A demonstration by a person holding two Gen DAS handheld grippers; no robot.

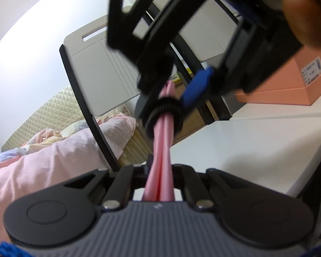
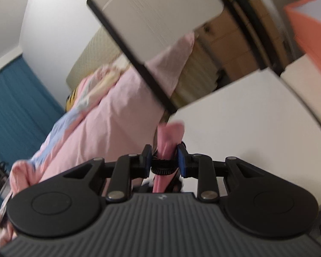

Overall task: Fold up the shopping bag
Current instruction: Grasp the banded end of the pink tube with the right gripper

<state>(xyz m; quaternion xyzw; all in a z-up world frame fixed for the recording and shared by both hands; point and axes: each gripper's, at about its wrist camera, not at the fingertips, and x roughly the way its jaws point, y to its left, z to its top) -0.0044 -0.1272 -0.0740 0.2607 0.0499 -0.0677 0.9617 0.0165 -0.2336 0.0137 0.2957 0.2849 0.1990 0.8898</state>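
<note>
While the left gripper [image 1: 158,171] clamped the rolled pink bag [image 1: 160,150] above the table [image 1: 246,145], the right gripper [image 2: 163,160] pinched its black band [image 2: 163,168], probably securing the bundle; next came careful release.

Your bag [image 1: 161,150] is pink, rolled into a long narrow bundle that runs straight away from you, held up off the white surface. A black ribbed band [image 1: 168,105] rings it near the far end, where a short crumpled tip [image 2: 171,132] pokes out beyond.
</note>
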